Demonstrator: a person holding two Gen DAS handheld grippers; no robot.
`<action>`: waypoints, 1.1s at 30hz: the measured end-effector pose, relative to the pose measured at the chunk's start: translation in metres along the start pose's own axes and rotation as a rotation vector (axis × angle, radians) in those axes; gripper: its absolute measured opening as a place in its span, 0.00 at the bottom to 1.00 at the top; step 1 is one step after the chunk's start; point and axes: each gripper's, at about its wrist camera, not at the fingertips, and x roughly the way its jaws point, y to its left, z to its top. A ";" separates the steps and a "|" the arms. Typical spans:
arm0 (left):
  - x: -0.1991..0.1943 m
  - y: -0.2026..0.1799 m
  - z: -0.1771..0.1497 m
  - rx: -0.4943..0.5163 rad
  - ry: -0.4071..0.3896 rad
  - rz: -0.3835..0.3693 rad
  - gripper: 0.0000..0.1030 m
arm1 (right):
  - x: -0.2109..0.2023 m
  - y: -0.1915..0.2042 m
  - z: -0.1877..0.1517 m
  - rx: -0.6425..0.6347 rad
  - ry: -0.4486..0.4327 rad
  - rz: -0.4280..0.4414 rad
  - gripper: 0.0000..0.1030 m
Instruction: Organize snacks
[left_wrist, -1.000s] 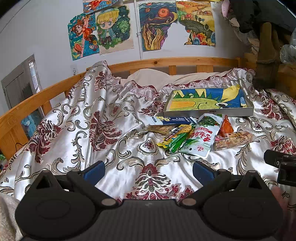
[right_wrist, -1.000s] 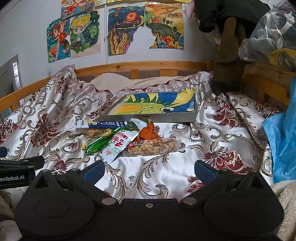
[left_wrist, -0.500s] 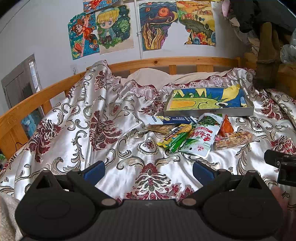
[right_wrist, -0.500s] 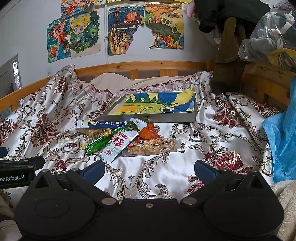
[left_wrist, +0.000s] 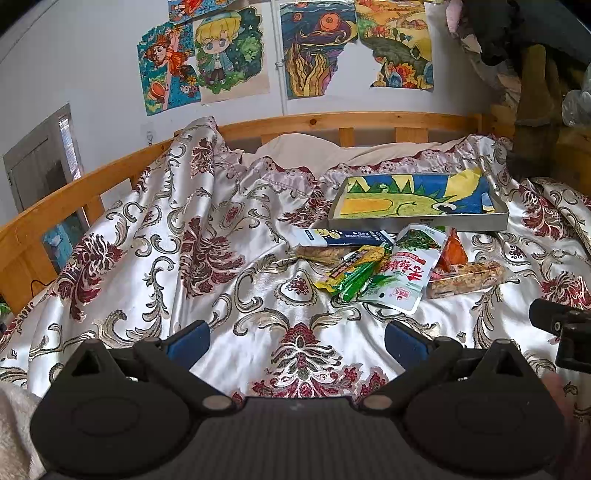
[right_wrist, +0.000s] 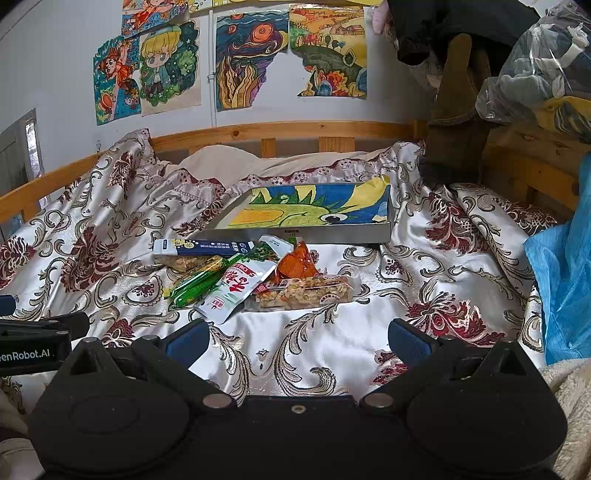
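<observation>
Left gripper (left_wrist: 297, 338): matte black body, two round discs, triangular cut-outs, silver pivot screws, ribbed grey centre plate, blue pads on fingers (left_wrist: 188, 341). Right gripper (right_wrist: 298, 336): same black build, small centre screw, blue pads. White "enRobot.AI" lettering on black block at 9 o'clock, right view.
</observation>
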 end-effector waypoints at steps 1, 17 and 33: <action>0.000 0.001 0.000 -0.002 0.000 0.001 1.00 | 0.000 0.000 0.000 0.000 0.000 0.000 0.99; 0.001 0.004 0.002 -0.008 0.016 0.003 1.00 | -0.001 0.000 0.000 0.000 0.000 0.000 0.99; 0.002 0.006 0.004 -0.026 0.031 0.010 1.00 | -0.001 0.002 -0.005 0.013 -0.005 0.012 1.00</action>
